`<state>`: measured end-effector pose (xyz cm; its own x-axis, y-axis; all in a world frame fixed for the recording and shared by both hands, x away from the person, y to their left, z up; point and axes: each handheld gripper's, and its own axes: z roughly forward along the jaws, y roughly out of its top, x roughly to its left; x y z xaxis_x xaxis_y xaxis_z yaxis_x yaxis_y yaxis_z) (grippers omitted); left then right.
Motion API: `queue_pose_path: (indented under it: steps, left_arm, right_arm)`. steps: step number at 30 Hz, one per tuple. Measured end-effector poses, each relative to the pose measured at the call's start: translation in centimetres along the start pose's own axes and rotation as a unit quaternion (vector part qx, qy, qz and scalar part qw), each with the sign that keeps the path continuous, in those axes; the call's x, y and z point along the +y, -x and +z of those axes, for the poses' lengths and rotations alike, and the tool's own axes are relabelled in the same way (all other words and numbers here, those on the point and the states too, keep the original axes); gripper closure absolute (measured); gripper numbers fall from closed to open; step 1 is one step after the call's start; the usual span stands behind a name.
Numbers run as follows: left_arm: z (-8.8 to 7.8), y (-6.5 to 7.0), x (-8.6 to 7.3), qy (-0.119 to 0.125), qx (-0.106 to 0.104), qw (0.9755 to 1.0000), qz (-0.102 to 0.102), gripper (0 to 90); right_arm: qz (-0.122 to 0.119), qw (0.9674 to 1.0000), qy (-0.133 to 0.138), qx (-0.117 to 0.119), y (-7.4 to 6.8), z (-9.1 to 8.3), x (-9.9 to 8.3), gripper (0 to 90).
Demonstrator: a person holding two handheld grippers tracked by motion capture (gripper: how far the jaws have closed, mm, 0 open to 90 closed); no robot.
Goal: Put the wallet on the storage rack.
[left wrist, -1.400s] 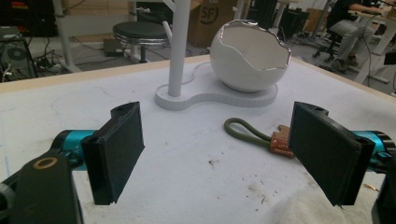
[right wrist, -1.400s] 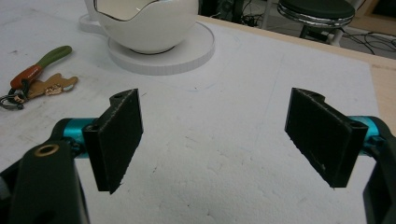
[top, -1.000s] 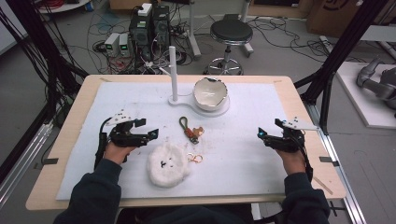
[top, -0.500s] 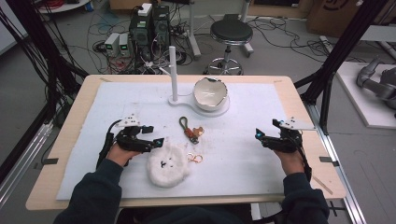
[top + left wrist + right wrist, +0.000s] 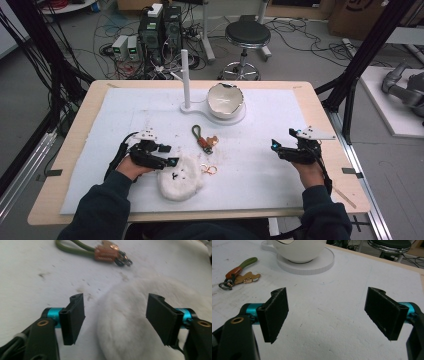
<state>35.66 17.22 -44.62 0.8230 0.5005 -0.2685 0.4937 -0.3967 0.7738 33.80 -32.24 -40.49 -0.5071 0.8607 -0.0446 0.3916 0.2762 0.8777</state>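
The white plush toy [image 5: 180,176] lies on the desk [image 5: 75,145] in the lower middle of the high view, just left of two small copper rings [image 5: 210,170]. Your left gripper [image 5: 167,161] sits at its upper left edge, and in the left gripper view the plush [image 5: 130,322] bulges up between the jaws; they have just been closing, yet both pads stand apart from the fur, so nothing is pinched. Above it in the high view lies a green-looped keychain [image 5: 201,138], and farther up a white bowl [image 5: 225,100] on a round base with an upright post [image 5: 185,77] beside it. Your right gripper [image 5: 275,146] rests well apart at the right of the frame, jaws spread wide over bare desk.
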Motion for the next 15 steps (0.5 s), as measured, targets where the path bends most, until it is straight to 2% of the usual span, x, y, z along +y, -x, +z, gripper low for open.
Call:
queue_pose_path:
  steps: [1, 3, 4, 8, 10, 12, 15]
  left_arm:
    - [0.3, 0.0, -0.1, -0.018, -0.005, 0.9998, 0.004, 34.1]
    - [0.4, 0.1, -0.2, -0.023, -0.006, 0.9996, 0.011, 37.8]
    - [0.4, 0.1, -0.2, -0.024, -0.021, 0.9994, 0.009, 47.2]
    - [0.1, 0.4, 0.1, -0.024, -0.014, 0.9995, 0.017, 67.5]
    - [0.0, 0.5, 0.2, -0.014, -0.015, 0.9995, 0.022, 74.5]
    - [-0.1, 0.8, 0.5, -0.001, -0.007, 0.9994, 0.033, 77.1]
    - [-0.6, 1.2, 1.3, 0.04, 0.001, 0.9982, 0.043, 78.6]
  right_arm:
    - [0.0, 1.0, -0.001, 0.001, 0.0, 0.0, 0.0, 19.6]
    - [-0.001, 1.0, -0.003, 0.002, -0.1, 0.1, 0.0, 19.6]
    - [-0.001, 1.0, -0.003, 0.003, -0.1, 0.2, 0.0, 19.6]
    - [-0.005, 1.0, -0.004, 0.007, -0.3, 0.4, 0.1, 19.6]
    - [-0.005, 0.9999, -0.006, 0.012, -0.5, 0.5, 0.1, 19.6]
    - [-0.005, 0.9998, -0.007, 0.018, -0.6, 0.6, 0.2, 19.6]
    - [-0.006, 0.9993, -0.005, 0.035, -1.0, 0.9, 0.4, 19.6]
